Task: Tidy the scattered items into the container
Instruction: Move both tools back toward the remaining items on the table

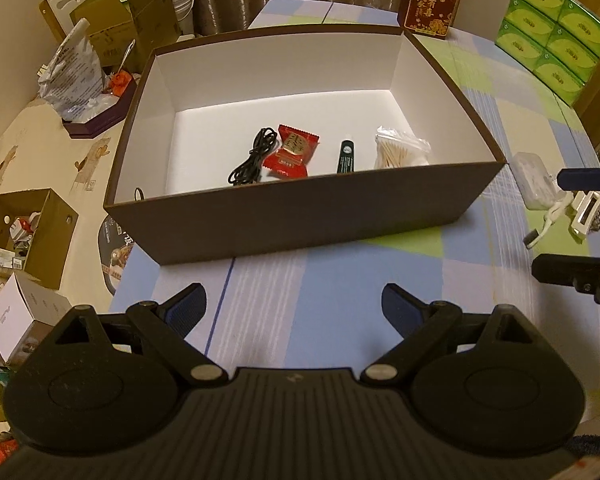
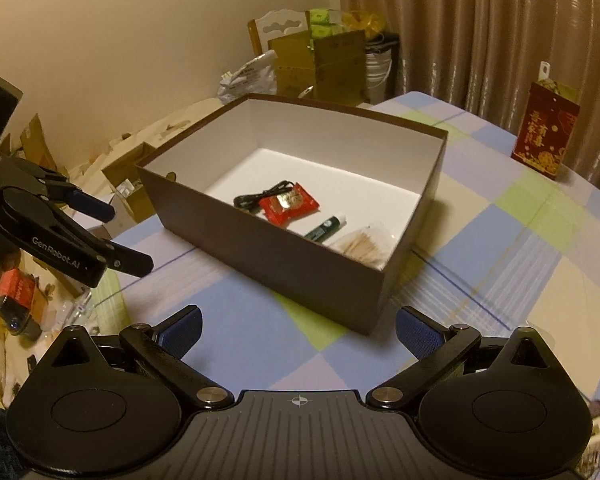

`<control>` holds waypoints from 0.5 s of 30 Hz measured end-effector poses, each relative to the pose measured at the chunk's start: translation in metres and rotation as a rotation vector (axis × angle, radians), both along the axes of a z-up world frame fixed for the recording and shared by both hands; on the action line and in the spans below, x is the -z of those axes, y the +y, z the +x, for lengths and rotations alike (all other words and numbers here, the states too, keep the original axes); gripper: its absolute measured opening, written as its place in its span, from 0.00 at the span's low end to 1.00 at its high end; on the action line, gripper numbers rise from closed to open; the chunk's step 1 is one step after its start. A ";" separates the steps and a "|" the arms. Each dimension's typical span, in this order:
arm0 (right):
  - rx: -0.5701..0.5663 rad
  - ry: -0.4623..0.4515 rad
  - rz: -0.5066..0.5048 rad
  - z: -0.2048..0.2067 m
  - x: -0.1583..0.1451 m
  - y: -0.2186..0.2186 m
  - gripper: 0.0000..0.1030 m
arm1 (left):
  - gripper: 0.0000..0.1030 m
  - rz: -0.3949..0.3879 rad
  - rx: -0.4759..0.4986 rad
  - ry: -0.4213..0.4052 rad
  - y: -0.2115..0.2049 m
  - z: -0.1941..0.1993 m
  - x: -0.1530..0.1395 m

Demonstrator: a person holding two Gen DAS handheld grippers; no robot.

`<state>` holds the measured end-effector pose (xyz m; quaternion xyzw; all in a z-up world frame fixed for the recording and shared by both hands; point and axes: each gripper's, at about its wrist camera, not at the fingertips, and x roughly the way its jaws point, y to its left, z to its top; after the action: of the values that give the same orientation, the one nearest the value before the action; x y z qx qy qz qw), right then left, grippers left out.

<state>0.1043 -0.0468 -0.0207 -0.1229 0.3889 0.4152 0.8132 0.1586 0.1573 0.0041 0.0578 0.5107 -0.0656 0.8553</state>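
Brown box (image 1: 300,208) w/ white inside sits open-topped on the bench (image 1: 340,300), which has a checked blue, green & cream cloth. Inside on the box floor, in a rough row toward the near wall: black cable (image 1: 256,156) coiled loosely, red snack packet (image 1: 292,152) just beside it & overlapping its edge, dark green tube (image 1: 346,156) w/ white cap lying flat, then clear bag of cotton swabs (image 1: 400,148) nearest the right wall. Left gripper (image 1: 294,304) hovers over bare cloth in front of the box's near wall, jaws wide apart, nothing between them. Right gripper (image 2: 298,328) also hangs over the bench near the box's near corner, jaws spread apart & empty. In the left wrist view the right gripper's fingers show at the right edge, w/ a white clip-like item (image 1: 584,212) and white cable end (image 1: 548,224) just beside them; can't tell if touching. A small clear plastic case (image 1: 534,180) lies on the cloth right of the box, outside it. Red gift bag (image 2: 544,136) w/ gold print stands upright at the bench's far side, well apart from the box. Green tissue packs (image 1: 552,32) are stacked at far right. Cardboard cartons (image 1: 28,232) & a plastic bag (image 1: 76,72) clutter the floor area left of the bench; curtain (image 2: 480,20) behind.
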 end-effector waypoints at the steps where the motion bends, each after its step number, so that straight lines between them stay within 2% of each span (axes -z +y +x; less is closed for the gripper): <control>1: 0.006 0.000 0.000 -0.002 0.000 -0.002 0.98 | 0.90 0.007 0.001 -0.004 -0.002 -0.002 0.000; 5: 0.035 0.003 0.008 -0.008 0.000 -0.016 0.98 | 0.90 0.013 0.015 -0.011 -0.013 -0.009 0.001; 15: 0.146 -0.005 0.000 -0.021 0.001 -0.058 0.97 | 0.90 -0.032 0.082 0.013 -0.049 -0.017 0.008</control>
<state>0.0837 -0.1051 -0.0222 -0.0952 0.3949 0.3543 0.8423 0.1413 0.1078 -0.0039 0.0645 0.5122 -0.1092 0.8494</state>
